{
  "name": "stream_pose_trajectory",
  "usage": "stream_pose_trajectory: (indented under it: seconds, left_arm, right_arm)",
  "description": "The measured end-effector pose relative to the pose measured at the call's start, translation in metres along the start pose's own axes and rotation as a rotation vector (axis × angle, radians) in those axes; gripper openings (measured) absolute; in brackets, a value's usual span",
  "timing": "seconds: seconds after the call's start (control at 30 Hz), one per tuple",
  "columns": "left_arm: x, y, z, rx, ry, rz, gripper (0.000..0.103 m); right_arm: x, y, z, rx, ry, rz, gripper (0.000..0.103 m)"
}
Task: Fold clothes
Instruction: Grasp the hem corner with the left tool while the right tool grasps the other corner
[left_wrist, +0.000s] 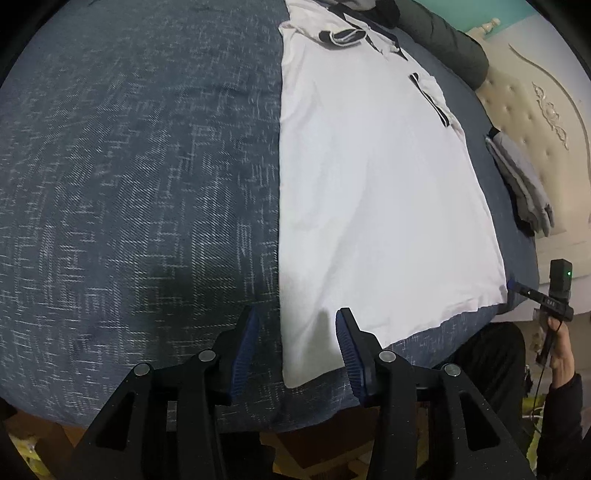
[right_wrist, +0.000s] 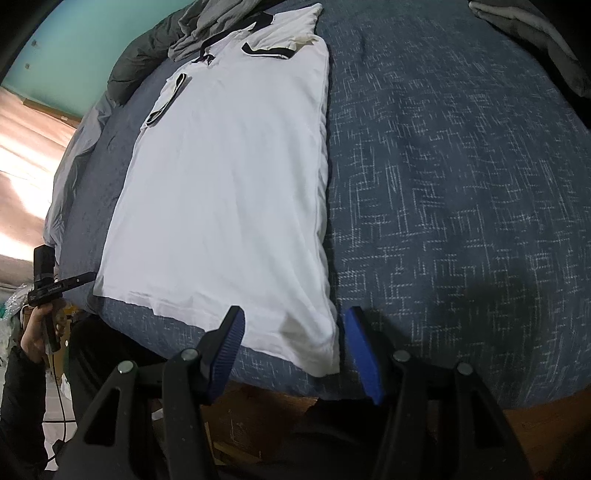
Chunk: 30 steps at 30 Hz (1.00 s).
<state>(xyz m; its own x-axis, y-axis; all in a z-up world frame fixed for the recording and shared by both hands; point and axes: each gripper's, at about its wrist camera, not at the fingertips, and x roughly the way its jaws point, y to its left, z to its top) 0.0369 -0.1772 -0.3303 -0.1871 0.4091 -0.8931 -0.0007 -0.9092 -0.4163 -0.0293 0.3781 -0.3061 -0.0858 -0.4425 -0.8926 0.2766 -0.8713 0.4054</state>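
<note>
Spread over the bed (left_wrist: 129, 184) is a dark blue cover with a white woven fleck, and on it lies a white shirt (left_wrist: 369, 192) with dark trim at collar and sleeve cuffs, laid out long with its collar toward the far end and its hem at the near edge of the mattress. Both long sides are turned in to straight edges, with the trimmed sleeves lying on top. Beyond the collar sit a dark green padded jacket (left_wrist: 454, 48) and a grey garment (right_wrist: 221, 22); a stack of folded grey clothes (left_wrist: 521, 184) rests near a cream tufted headboard (left_wrist: 528, 122). At the hem's left corner the left gripper (left_wrist: 295, 317) hangs with its jaws apart, the blue pads straddling the shirt's folded edge, neither pressing on the cloth. At the hem's right corner the right gripper (right_wrist: 293, 317) likewise has its jaws apart, that corner lying between the pads but not pinched. A teal wall (right_wrist: 85, 44) shows behind.
</note>
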Motion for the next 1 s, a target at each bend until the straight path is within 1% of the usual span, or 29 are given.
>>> stream_pose_trajectory:
  seconds: [0.17,0.47,0.77,0.8,0.87,0.93,1.0]
  left_arm:
    - [0.01,-0.002,-0.004,0.005,0.036,-0.001,0.047]
    - [0.015,0.003,-0.007,-0.025,0.041,-0.024,0.047]
    - [0.013,-0.003,-0.011,0.003,0.037,-0.04,0.046]
    - [0.012,-0.004,-0.012,0.007,0.038,-0.043,0.046]
    - [0.011,-0.005,-0.013,0.014,0.039,-0.046,0.034]
    - [0.011,-0.007,-0.014,0.019,0.037,-0.043,0.029]
    - [0.01,-0.01,-0.014,0.02,0.032,-0.044,0.022]
  right_arm:
    - [0.0,-0.004,-0.003,0.01,0.011,-0.008,0.058]
    - [0.012,-0.001,-0.007,0.003,0.046,-0.001,0.058]
    - [0.018,0.0,-0.007,0.007,0.051,0.007,0.058]
    - [0.019,0.001,-0.008,0.004,0.053,0.007,0.058]
    - [0.019,0.002,-0.008,0.001,0.052,0.015,0.058]
    - [0.02,0.003,-0.009,0.003,0.046,0.03,0.058]
    - [0.02,0.002,-0.01,0.006,0.045,0.039,0.058]
